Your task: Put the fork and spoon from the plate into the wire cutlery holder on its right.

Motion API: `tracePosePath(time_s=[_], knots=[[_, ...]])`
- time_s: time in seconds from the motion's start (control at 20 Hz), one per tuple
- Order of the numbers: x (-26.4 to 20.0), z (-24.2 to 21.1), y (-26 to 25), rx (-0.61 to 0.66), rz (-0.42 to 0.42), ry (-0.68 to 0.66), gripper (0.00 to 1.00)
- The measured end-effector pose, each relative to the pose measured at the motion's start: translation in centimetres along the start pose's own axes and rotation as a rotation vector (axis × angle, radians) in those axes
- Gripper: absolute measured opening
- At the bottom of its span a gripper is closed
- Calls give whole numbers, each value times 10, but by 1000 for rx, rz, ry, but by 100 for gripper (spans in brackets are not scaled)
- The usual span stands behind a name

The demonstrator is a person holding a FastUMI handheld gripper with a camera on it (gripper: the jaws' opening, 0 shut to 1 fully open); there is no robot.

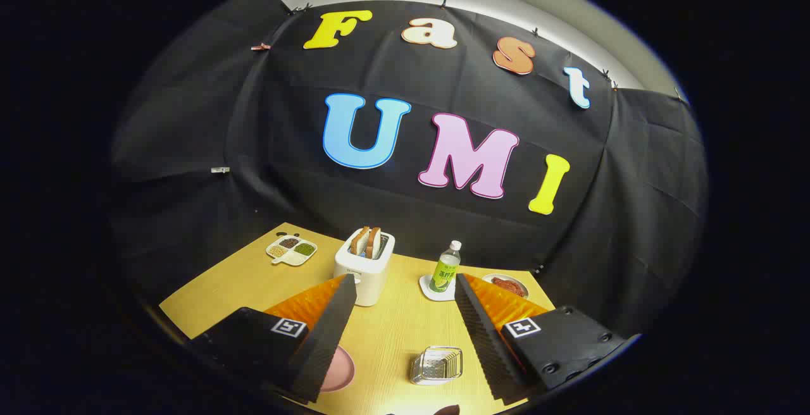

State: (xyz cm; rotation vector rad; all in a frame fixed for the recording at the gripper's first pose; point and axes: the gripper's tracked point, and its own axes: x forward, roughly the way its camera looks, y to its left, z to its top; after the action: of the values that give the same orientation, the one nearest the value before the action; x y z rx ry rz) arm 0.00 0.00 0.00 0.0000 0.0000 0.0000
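Note:
My gripper hangs open above the wooden table, its two black ribbed fingers spread wide with nothing between them. A pink plate lies below, mostly hidden behind the left finger; whatever lies on it is covered. The wire cutlery holder stands to the plate's right, between the fingers and close to the right finger. It looks empty from here.
A white toaster with two bread slices stands just beyond the left fingertip. A green-labelled bottle sits on a white coaster, a small plate of red food beside it. A divided snack dish lies far left.

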Motion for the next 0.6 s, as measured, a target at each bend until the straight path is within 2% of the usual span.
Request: tracePosePath(time_s=[0.6], knots=[[1, -4, 0, 21, 6, 21, 97]])
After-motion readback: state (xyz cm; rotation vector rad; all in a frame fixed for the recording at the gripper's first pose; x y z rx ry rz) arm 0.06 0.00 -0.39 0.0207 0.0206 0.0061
